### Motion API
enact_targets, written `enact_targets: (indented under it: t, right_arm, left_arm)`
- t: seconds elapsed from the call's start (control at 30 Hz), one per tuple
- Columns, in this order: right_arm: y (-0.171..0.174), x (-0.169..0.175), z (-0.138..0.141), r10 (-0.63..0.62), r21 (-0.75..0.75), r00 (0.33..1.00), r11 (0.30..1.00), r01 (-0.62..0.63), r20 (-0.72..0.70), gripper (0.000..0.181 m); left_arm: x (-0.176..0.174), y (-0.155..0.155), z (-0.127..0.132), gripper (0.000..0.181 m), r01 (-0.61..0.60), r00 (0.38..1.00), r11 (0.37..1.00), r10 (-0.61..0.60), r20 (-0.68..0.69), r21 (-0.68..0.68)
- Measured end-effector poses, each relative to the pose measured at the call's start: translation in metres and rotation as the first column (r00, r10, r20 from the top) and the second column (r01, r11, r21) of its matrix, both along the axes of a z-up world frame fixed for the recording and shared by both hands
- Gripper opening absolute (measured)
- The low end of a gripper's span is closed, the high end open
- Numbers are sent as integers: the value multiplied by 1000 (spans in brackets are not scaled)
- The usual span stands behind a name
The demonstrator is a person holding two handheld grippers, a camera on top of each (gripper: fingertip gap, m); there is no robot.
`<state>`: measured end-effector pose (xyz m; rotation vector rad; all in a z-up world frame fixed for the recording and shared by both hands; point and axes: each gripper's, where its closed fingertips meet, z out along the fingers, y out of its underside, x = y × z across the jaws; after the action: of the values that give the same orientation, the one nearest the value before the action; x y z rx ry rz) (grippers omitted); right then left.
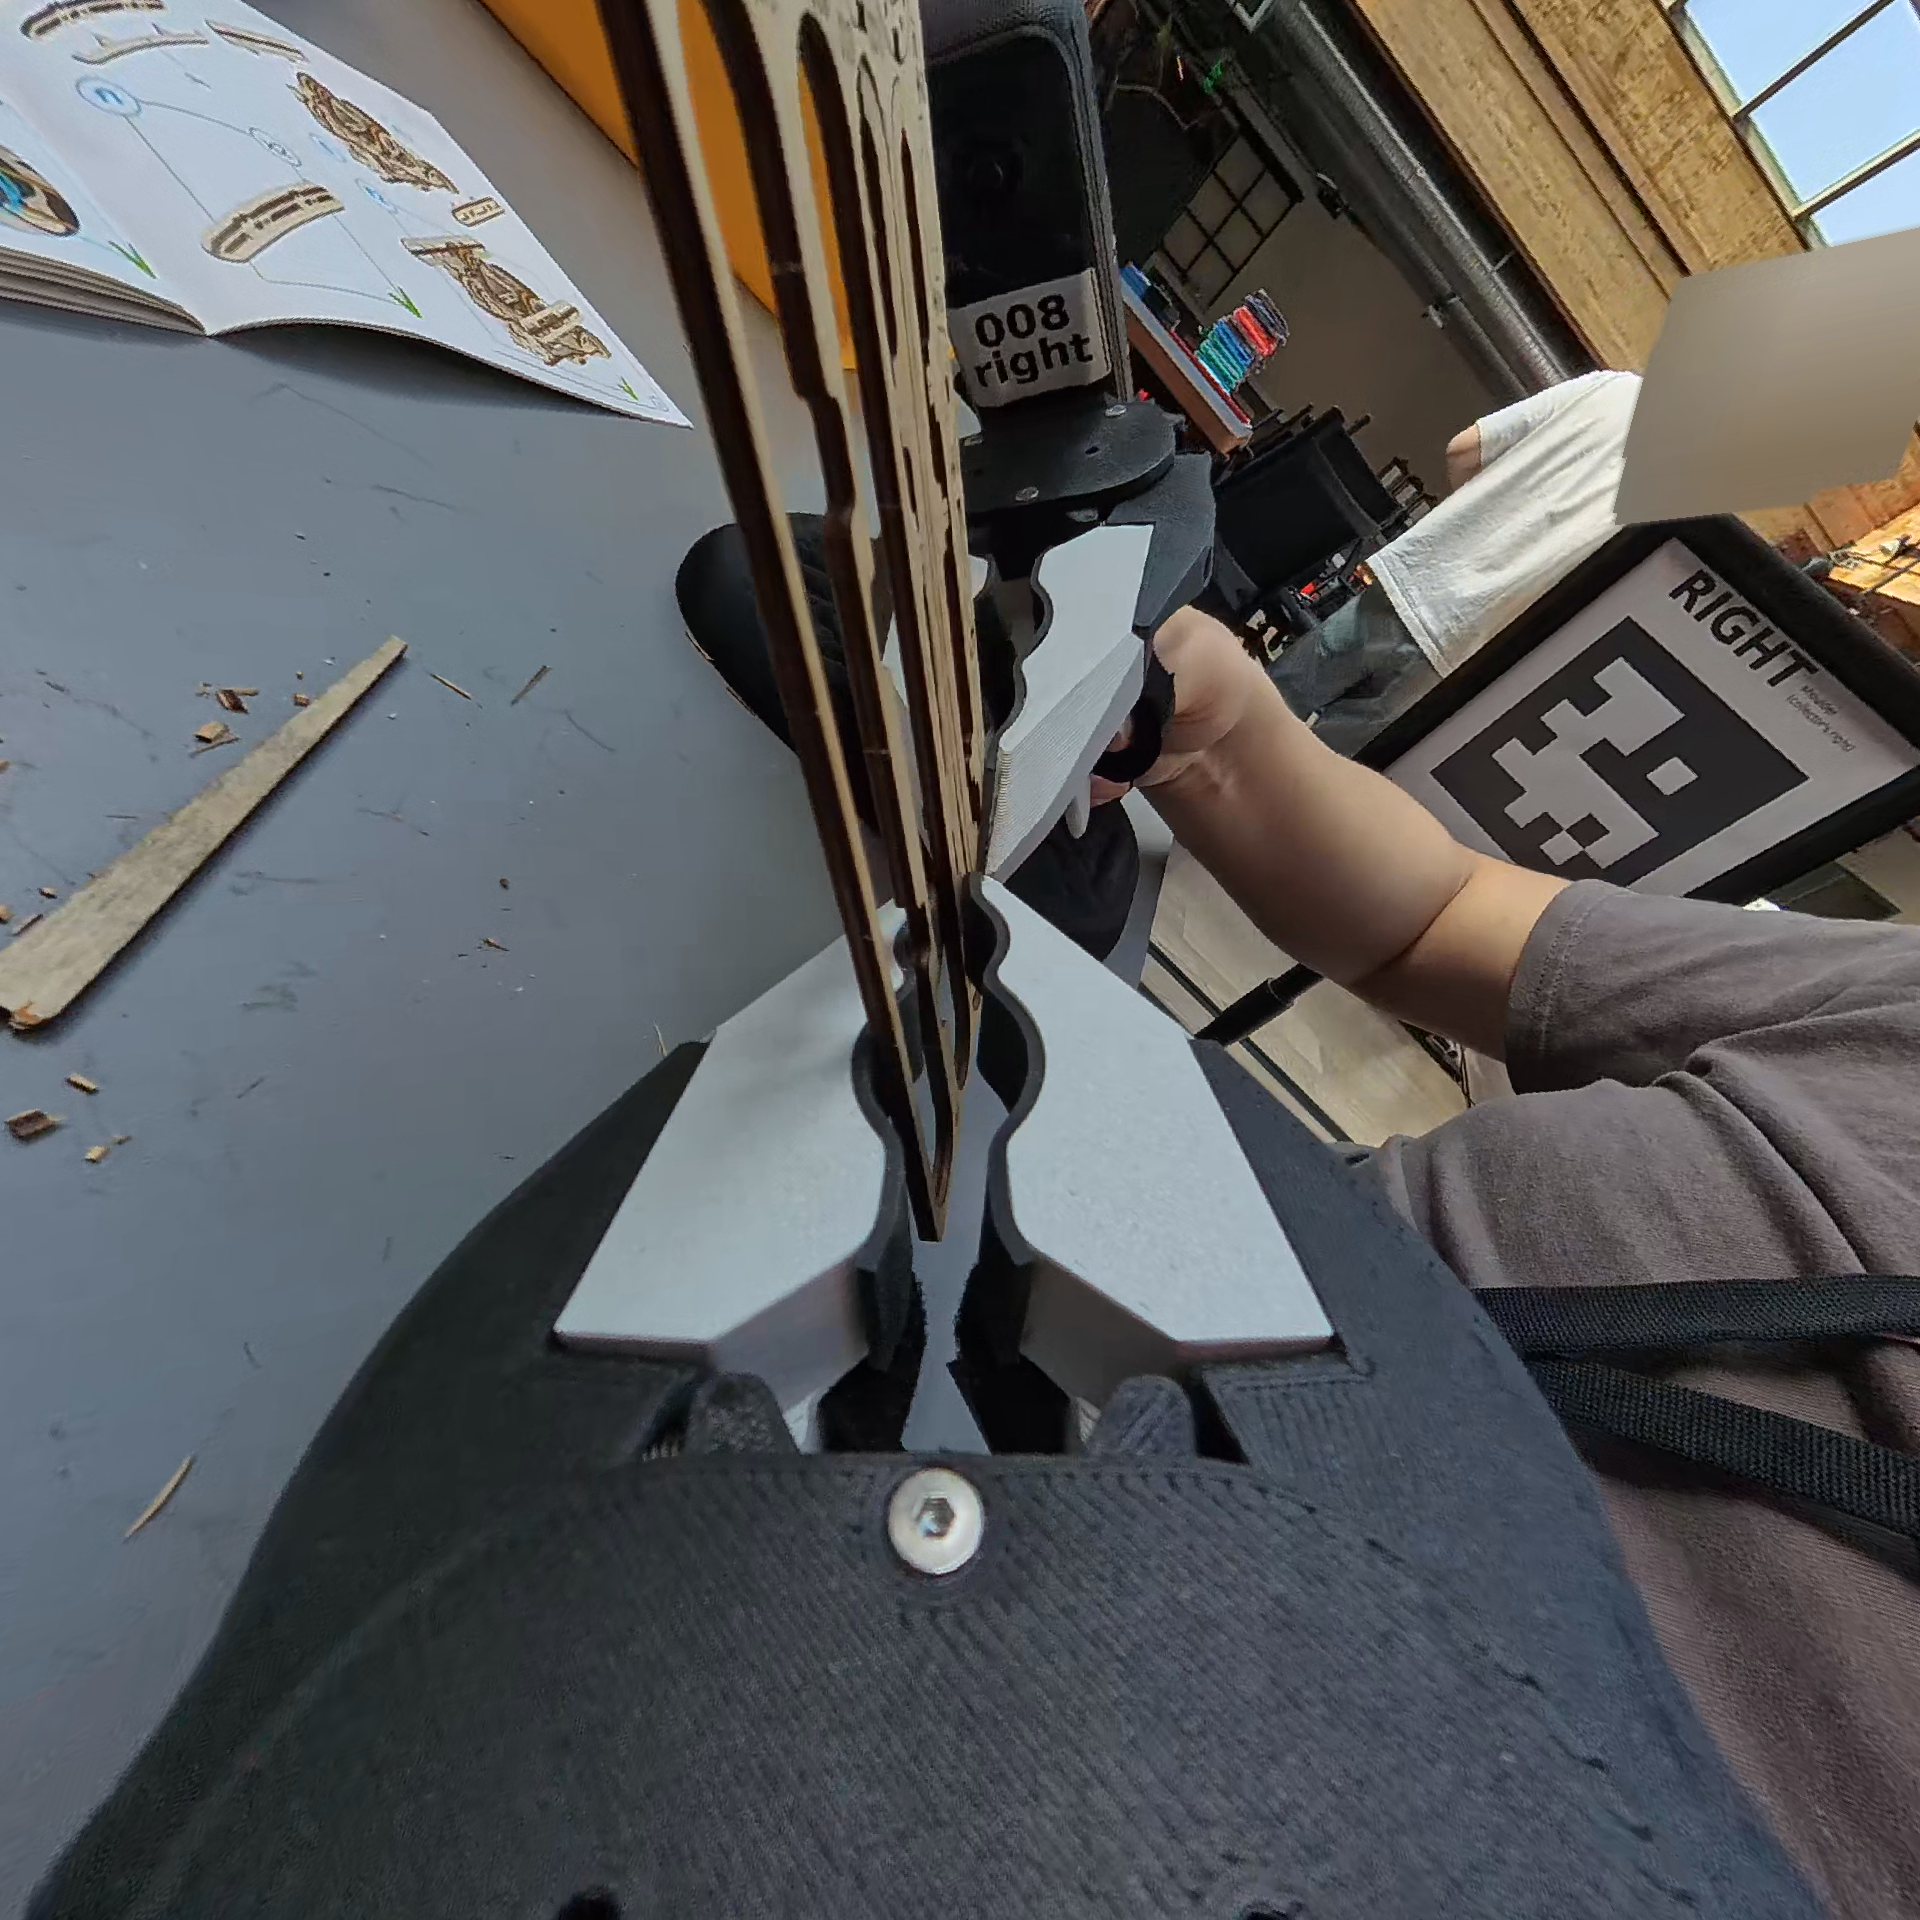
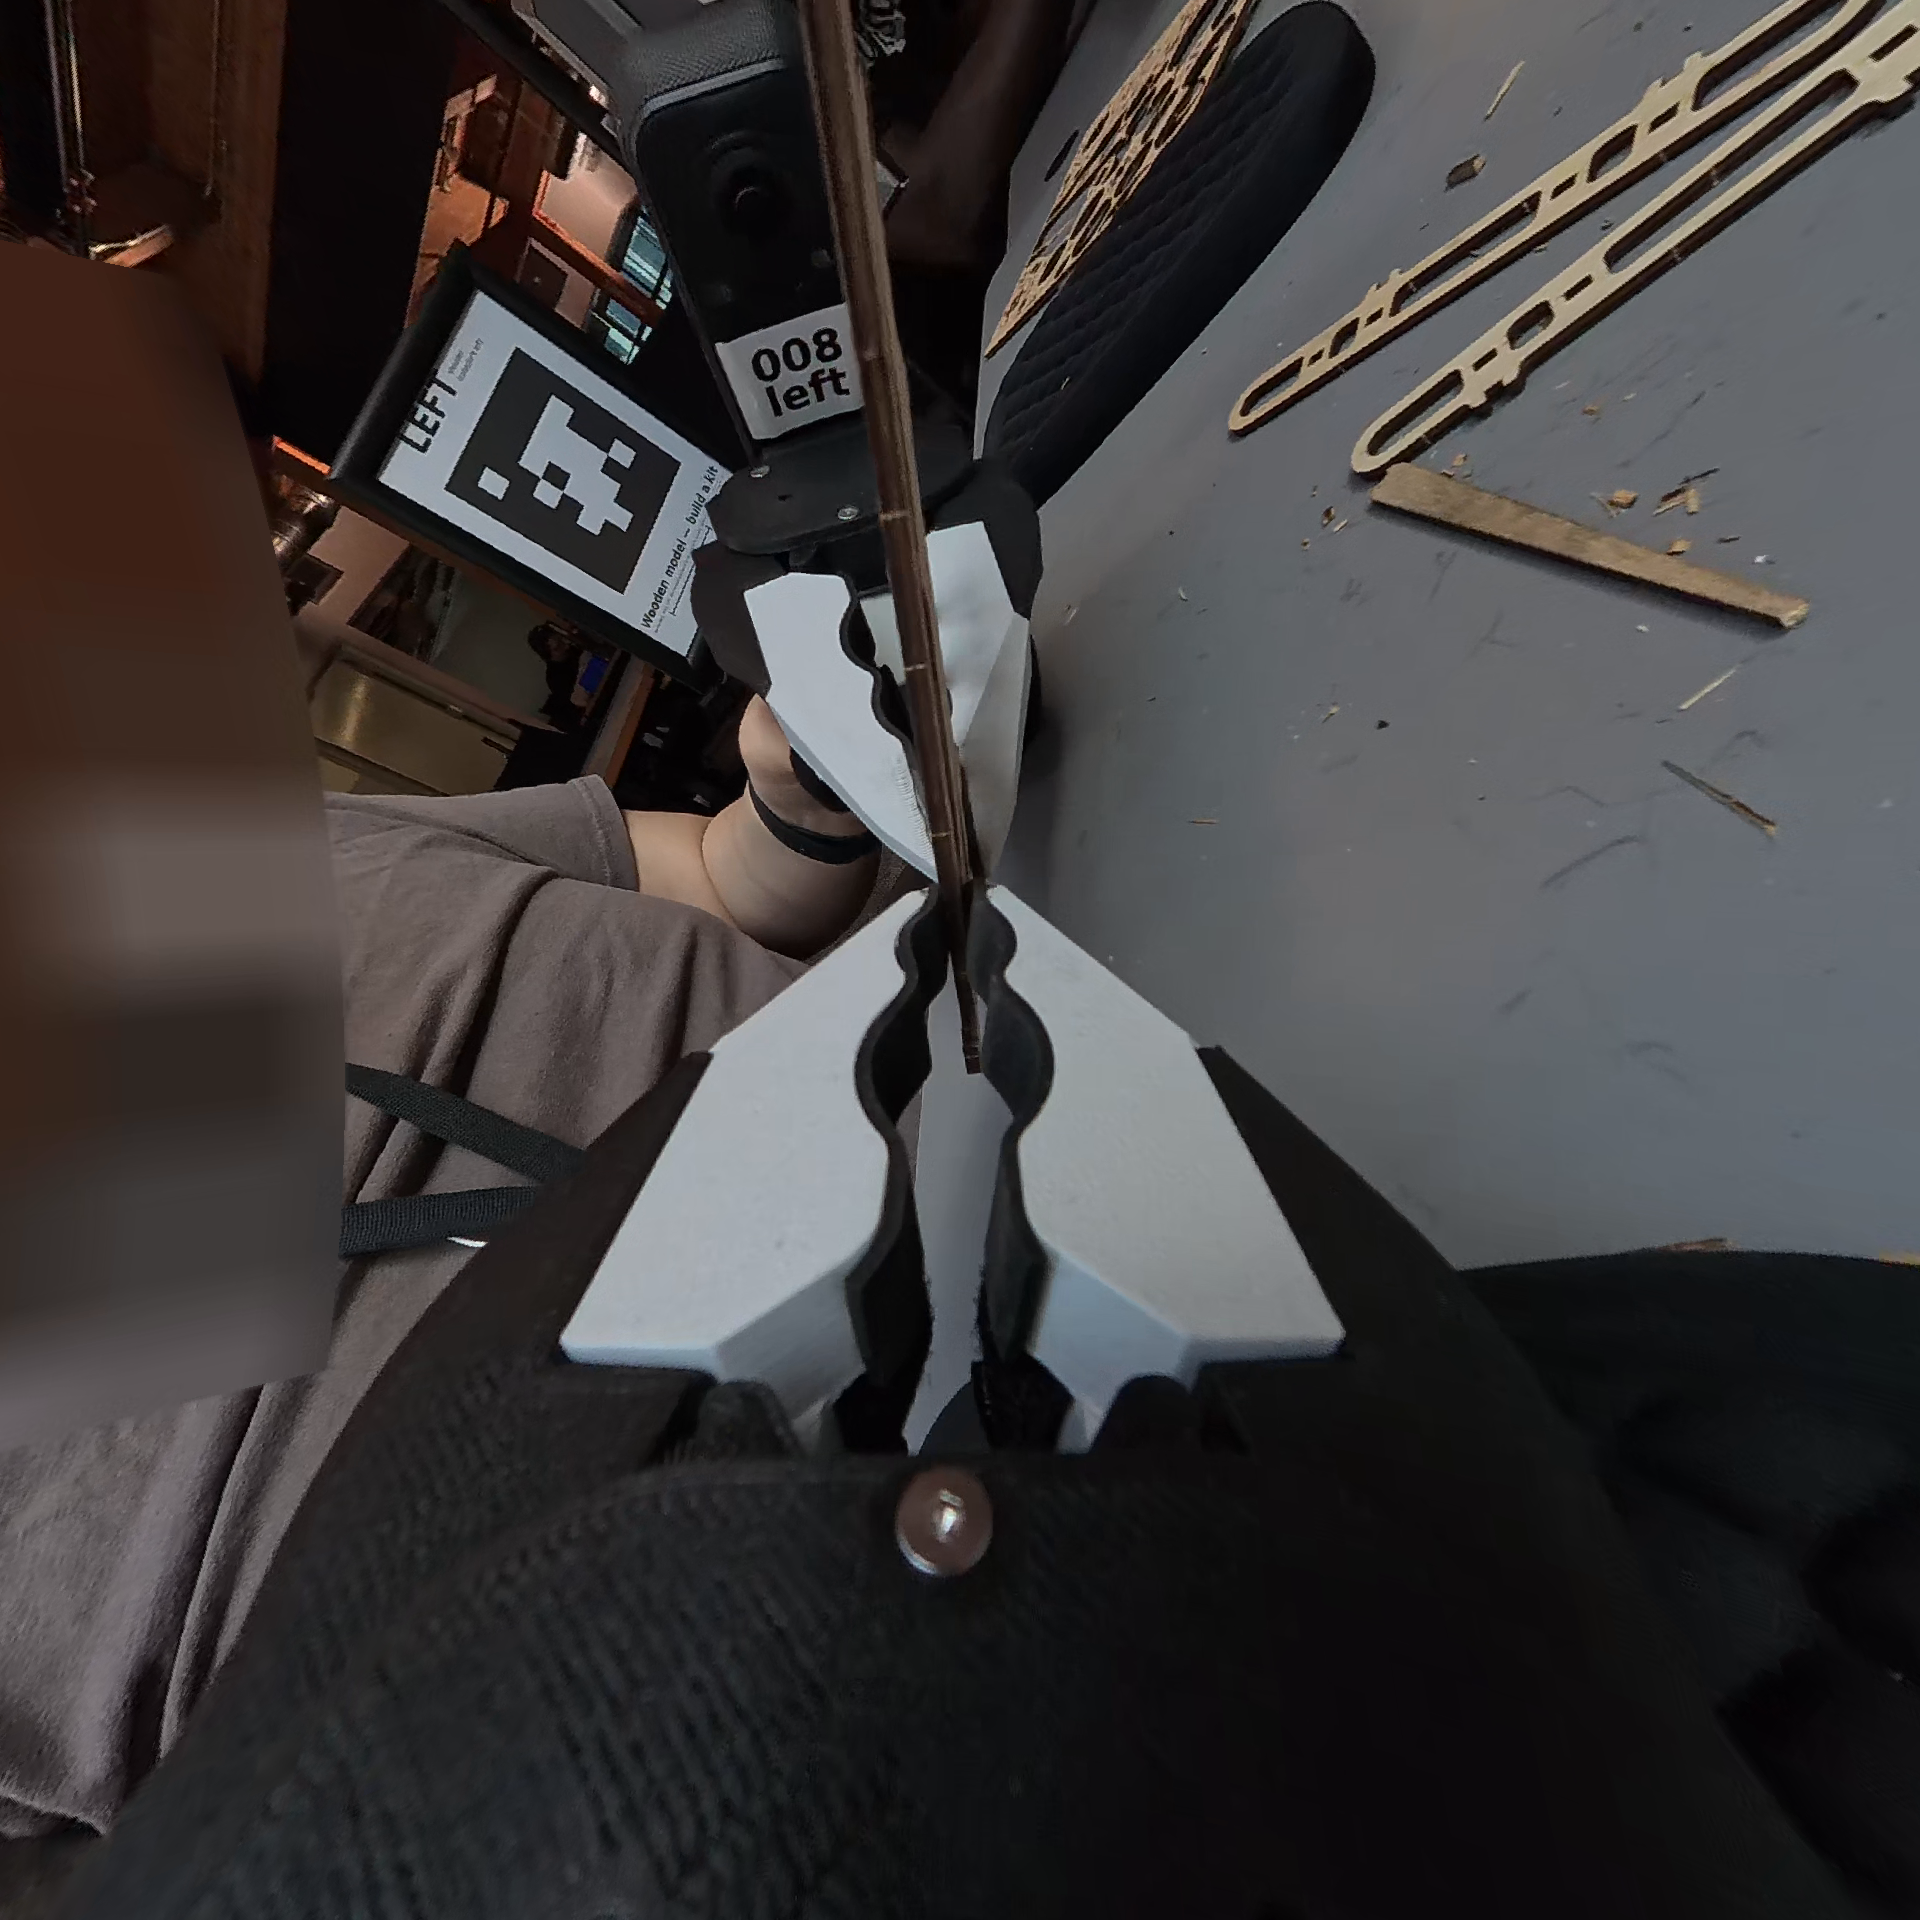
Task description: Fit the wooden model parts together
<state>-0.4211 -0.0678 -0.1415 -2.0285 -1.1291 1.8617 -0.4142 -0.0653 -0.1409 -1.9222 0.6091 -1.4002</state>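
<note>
A thin laser-cut wooden sheet (image 1: 831, 416) with cut-out part outlines is held edge-on above the grey table (image 1: 312, 1247). My left gripper (image 1: 935, 914) is shut on its near edge. My right gripper (image 1: 977, 821) faces it from the far side and is shut on the same sheet; one of its fingers (image 1: 1070, 675) shows, the other is hidden behind the sheet. In the right wrist view the sheet (image 2: 883, 416) appears as a thin line running into my right gripper (image 2: 961, 904), with the left gripper (image 2: 951, 831) tip to tip opposite.
An open instruction booklet (image 1: 291, 197) lies at the far left. A flat wooden strip (image 1: 197, 831) and chips lie on the table. Two long slotted wooden pieces (image 2: 1558, 208) and another cut sheet (image 2: 1122, 135) on a black pad (image 2: 1195, 260) lie nearby. Framed marker cards (image 1: 1621, 758) stand beyond. The tips of both grippers are at nearly the same place.
</note>
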Motion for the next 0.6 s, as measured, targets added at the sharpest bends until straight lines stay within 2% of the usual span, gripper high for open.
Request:
enact_targets:
  t: [0.23,0.4,0.53,0.6]
  right_arm:
    - [4,0,0,-14,-41,1000,999,14,-5,0]
    - [2,1,10,3,-34,998,999,-6,-69,0]
    - [4,2,14,-9,-25,995,1000,7,-96,0]
    - [2,3,16,6,-30,994,1000,-9,-110,0]
  left_arm:
    - [0,3,2,2,-40,997,993,48,-68,112]
    - [3,-8,4,2,57,997,998,-56,45,-21]
    - [5,-8,5,0,52,998,999,-52,45,-6]
    - [6,-11,8,0,75,994,997,-72,87,-27]
